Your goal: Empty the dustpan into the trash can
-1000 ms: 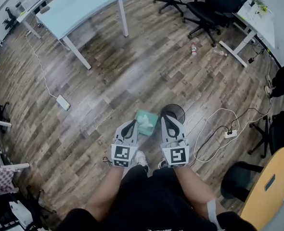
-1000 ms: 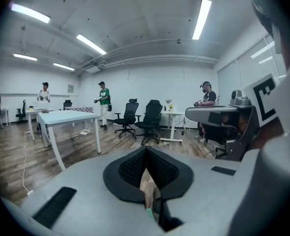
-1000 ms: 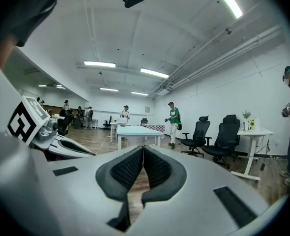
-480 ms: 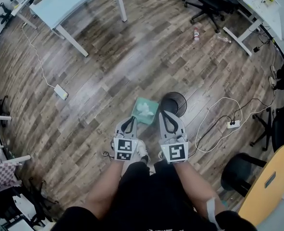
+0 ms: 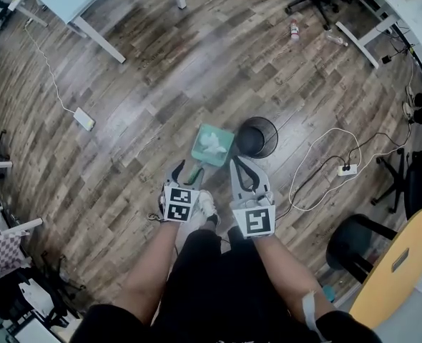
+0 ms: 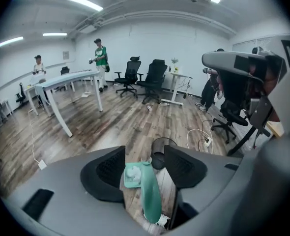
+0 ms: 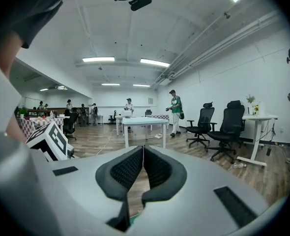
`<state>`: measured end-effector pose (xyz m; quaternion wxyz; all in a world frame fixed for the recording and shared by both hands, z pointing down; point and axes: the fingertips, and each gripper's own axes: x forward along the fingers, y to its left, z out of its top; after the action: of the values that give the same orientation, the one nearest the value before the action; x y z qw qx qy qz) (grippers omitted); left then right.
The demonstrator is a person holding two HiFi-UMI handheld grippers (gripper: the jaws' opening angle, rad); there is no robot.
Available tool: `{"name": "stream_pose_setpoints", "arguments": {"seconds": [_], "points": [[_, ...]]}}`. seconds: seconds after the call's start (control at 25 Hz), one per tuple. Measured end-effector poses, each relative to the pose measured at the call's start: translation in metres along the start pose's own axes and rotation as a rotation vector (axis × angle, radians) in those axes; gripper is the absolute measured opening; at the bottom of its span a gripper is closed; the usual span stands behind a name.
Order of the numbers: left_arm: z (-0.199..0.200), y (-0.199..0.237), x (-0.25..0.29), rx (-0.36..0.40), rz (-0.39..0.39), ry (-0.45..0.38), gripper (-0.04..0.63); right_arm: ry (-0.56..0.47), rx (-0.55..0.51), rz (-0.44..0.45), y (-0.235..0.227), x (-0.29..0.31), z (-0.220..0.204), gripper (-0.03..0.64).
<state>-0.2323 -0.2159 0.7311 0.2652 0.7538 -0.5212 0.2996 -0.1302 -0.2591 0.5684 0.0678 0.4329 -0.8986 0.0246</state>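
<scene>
1 dustpan [image 5: 224, 134] w/ paper [image 5: 212, 147] — 1 trash can [image 5: 258, 119]

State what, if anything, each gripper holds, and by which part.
Nothing is held. The left gripper has just been opening its jaws, with the dustpan handle ungripped between them; the right gripper is shut and empty.

Glossy wood-plank floor [image 5: 197, 70], smooth plastic dustpan [image 5: 224, 136], wire-mesh trash can [image 5: 257, 152]

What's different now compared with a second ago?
The left gripper has lowered and its jaws have just been opening; the handle of the green dustpan now sits between them, ungripped. The right gripper stays shut. Dustpan and trash can stayed put.
</scene>
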Motion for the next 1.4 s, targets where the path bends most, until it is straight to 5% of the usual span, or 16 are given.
{"name": "stream_pose_setpoints", "arguments": {"seconds": [0.44, 0.84, 1.12, 1.4], "points": [[-0.060, -0.007, 0.052, -0.023, -0.055, 0.225, 0.313, 0.063, 0.006, -0.007, 0.000, -0.010, -0.032, 0.025], [-0.069, -0.006, 0.078, -0.025, -0.054, 0.278, 0.310, 0.119, 0.022, -0.050, -0.022, -0.018, -0.053, 0.025], [-0.082, -0.009, 0.092, -0.046, -0.053, 0.360, 0.246, 0.170, 0.050, -0.096, -0.038, -0.018, -0.070, 0.025], [-0.082, 0.001, 0.092, -0.063, -0.006, 0.346, 0.125, 0.193, 0.051, -0.100, -0.040, -0.028, -0.079, 0.025]]}}
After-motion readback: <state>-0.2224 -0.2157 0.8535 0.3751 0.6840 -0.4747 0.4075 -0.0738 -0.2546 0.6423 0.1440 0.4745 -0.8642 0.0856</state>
